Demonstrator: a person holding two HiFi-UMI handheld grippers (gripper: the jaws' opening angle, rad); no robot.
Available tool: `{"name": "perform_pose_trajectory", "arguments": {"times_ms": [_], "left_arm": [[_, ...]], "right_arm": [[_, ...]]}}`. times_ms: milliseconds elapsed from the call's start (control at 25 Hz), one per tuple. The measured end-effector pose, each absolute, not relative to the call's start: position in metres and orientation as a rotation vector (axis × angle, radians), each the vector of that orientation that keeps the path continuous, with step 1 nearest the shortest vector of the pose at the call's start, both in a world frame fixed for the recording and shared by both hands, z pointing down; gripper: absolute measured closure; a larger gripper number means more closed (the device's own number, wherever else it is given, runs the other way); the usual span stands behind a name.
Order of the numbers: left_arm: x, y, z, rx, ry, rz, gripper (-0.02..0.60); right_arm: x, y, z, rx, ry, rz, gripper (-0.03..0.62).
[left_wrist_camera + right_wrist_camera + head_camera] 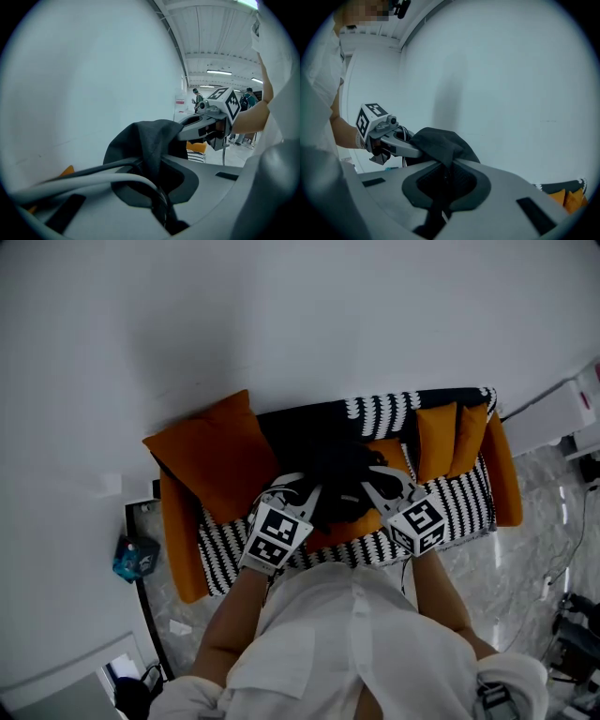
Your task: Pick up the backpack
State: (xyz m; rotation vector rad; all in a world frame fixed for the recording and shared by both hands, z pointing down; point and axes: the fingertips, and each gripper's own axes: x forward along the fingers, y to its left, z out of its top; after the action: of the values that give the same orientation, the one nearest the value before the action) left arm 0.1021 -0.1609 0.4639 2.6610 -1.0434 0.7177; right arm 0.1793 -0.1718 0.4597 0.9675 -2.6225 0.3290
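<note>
Well, each tool is pinching black cloth: the left tool [154, 165] at the backpack's [337, 479] 8 o'clock, the right tool [446, 168] at 4 o'clock. The backpack is held between them over the sofa [507, 486] (orange, striped throw) — cushion [211, 456] at 10 o'clock.

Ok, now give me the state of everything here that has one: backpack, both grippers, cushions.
backpack: pinched by both grippers over the sofa, fabric bunched; whether it is clear of the seat cannot be seen.
left gripper: shut on the backpack.
right gripper: shut on the backpack.
large orange cushion: tilted at the sofa's left end in the head view.
two small orange cushions: upright against the backrest.
</note>
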Motion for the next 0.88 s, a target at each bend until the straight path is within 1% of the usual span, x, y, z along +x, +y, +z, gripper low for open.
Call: {"name": "perform_pose_trajectory", "arguments": {"times_ms": [480, 880], "left_arm": [[0.091, -0.159, 0.374, 2.892, -1.126, 0.527, 0.549], [0.083, -0.153, 0.345, 2.944, -1.163, 0.463, 0.549]], "right_arm": [[0.167, -0.165, 0.365, 0.98, -2.784, 0.063, 0.562], [0.159, -0.158, 0.336, 0.976, -2.847, -0.009, 0.563]]}}
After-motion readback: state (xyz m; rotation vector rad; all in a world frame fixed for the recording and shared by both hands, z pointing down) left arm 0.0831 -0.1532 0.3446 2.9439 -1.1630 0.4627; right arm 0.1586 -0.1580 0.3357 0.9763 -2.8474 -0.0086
